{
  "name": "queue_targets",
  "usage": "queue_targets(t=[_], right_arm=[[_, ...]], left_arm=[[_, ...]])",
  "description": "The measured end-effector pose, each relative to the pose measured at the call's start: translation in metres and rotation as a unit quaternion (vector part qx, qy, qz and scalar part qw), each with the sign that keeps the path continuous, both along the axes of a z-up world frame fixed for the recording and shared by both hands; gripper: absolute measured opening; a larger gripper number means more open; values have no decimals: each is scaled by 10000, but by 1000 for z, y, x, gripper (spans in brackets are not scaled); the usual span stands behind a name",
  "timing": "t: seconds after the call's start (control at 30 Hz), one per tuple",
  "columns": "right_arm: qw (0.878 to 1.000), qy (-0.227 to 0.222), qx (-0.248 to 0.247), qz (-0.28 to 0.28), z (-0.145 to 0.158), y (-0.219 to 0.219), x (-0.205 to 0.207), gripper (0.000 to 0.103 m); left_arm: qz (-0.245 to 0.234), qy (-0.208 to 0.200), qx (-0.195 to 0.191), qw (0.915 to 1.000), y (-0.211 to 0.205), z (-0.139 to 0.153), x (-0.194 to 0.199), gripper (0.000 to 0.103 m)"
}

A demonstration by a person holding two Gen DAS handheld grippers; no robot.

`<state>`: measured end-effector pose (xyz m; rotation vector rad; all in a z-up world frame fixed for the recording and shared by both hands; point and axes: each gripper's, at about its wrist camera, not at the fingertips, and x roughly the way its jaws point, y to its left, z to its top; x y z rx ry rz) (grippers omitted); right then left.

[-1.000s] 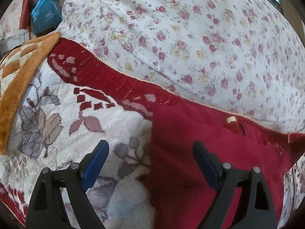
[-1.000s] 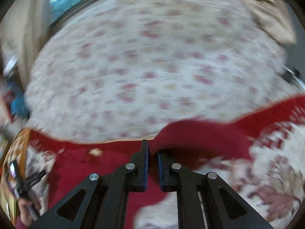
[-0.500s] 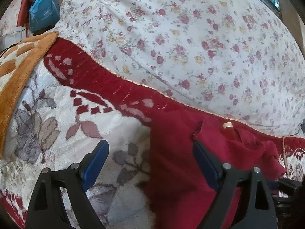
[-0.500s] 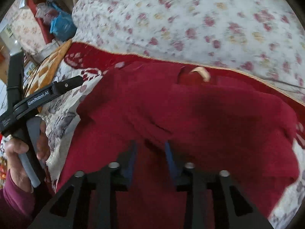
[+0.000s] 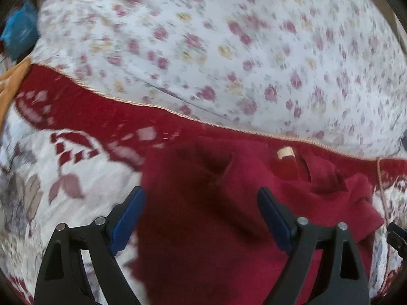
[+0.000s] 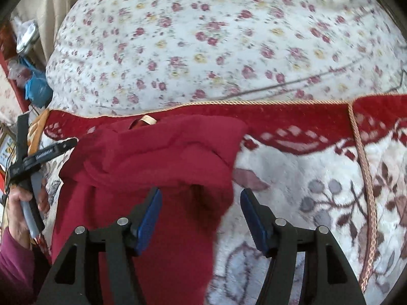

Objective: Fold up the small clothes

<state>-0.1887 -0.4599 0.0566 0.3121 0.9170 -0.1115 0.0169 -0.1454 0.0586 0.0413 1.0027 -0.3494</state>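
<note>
Dark red knit garment (image 6: 157,157) lies rumpled on plush floral blanket, upper part folded over itself; cream neck label (image 6: 148,120) showing at far edge.

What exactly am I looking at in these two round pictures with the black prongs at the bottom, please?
No robot is here: a person holds a two-finger gripper in each hand, each carrying a fisheye camera that looks along its fingers. One picture is from the left gripper, the other from the right gripper. In the right view you can see the person's hand holding the left tool. A small dark red knitted garment lies on a cream plush blanket with a red border, in front of a white floral quilt. The left gripper is open above the garment. The right gripper's jaws are opening; the garment lies between them, but the blue pads do not press on it. Nothing is held.
</note>
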Motion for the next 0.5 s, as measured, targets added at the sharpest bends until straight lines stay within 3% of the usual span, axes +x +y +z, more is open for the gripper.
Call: queue_targets(t=[0.07, 0.1, 0.13, 0.2, 0.27, 0.33, 0.4, 0.5], right_arm=[[10000, 27, -15, 32, -5, 2, 1, 69], [10000, 68, -54, 47, -7, 1, 2, 69], [9999, 101, -99, 62, -10, -1, 1, 69], [9994, 184, -254, 117, -15, -1, 6, 69], [9991, 198, -337, 165, -19, -1, 10, 69], [9984, 224, -461, 231, -25, 1, 19, 58], [9969, 293, -664, 301, -33, 4, 30, 18], [9971, 207, -696, 227, -30, 1, 26, 12]], left_arm=[[-101, 266, 213, 9994, -16, -14, 8, 70], [-159, 405, 279, 9987, -23, -21, 10, 45], [-203, 448, 291, 9984, -26, -23, 10, 27], [-215, 273, 403, 9986, -30, -17, 7, 16], [-266, 169, 159, 9994, -25, -1, 2, 12], [-224, 12, -113, 9997, -12, 21, -4, 12], [-162, -197, -226, 9994, 0, 39, -10, 12], [-43, -341, -361, 9988, 23, 51, -22, 12]])
